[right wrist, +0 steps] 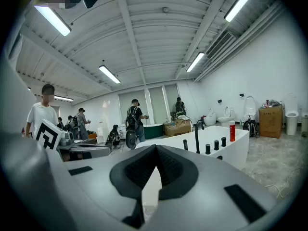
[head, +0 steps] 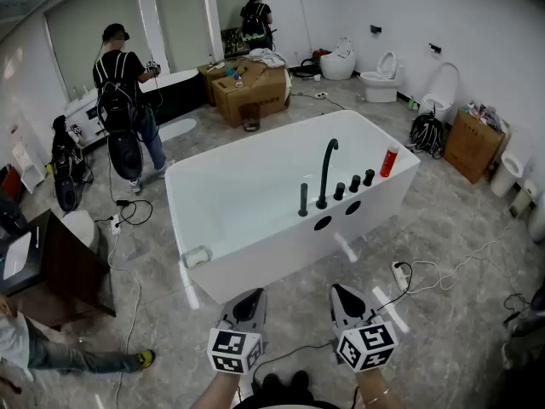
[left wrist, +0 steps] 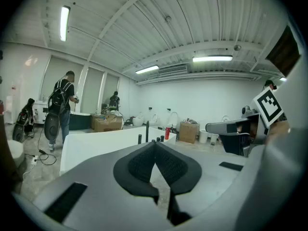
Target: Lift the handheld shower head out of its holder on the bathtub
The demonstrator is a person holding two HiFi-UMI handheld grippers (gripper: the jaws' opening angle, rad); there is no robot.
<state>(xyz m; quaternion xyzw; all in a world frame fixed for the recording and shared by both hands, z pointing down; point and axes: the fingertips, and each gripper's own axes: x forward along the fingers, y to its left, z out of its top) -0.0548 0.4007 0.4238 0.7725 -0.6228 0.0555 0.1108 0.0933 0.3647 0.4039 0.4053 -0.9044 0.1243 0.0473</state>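
Note:
A white bathtub [head: 255, 254] stands mid-floor in the head view. On its near rim are a tall curved black faucet [head: 326, 173], the short black handheld shower head [head: 303, 199] upright in its holder left of the faucet, and three black knobs to the right. My left gripper [head: 254, 295] and right gripper [head: 338, 290] hover side by side in front of the tub, both shut and holding nothing. The left gripper view has shut jaws [left wrist: 155, 142] with the shower head [left wrist: 139, 138] far beyond. The right gripper view shows shut jaws [right wrist: 155, 146] and the shower head [right wrist: 186, 144] ahead to the right.
A red bottle [head: 389, 161] stands on the tub's right corner. A power strip [head: 400, 271] and cables lie on the floor to the right. A dark cabinet [head: 72, 267] is at left. Cardboard boxes [head: 251, 88], toilets and several people are behind the tub.

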